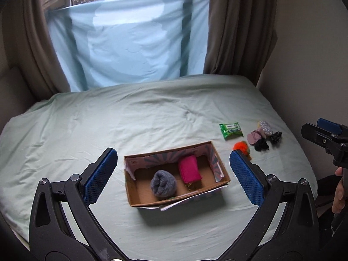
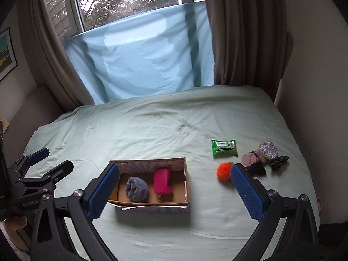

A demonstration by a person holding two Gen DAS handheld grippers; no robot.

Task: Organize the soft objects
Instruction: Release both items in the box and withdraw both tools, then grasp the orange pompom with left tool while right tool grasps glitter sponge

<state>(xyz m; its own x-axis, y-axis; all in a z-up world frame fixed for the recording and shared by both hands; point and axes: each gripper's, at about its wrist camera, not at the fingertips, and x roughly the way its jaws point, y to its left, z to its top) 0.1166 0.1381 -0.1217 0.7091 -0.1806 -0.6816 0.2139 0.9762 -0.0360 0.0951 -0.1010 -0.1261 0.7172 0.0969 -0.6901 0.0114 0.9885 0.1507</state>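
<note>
Nearest, the left tongs (image 1: pixel 173 169) and the right tongs (image 2: pixel 175 184) both hang spread wide above the bed (image 1: pixel 152 113), holding nothing. Under them the pale green sheet lies creased. On it stands an open cardboard box (image 1: pixel 176 195) with a rolled grey sock (image 1: pixel 163 182) and a pink pouch (image 1: pixel 189 169) inside, side by side. To its right, loose on the sheet, lie an orange pom-pom (image 2: pixel 224 171), a green wipes packet (image 2: pixel 224 148), a pink cloth (image 2: pixel 250 158), a glittery round pad (image 2: pixel 268 150) and dark scrunchies (image 2: pixel 279 162), close together. Behind the bed hangs a blue sheet (image 1: pixel 130 43) between brown curtains (image 1: pixel 237 26), beneath a window (image 2: pixel 128 0) showing trees.
</note>
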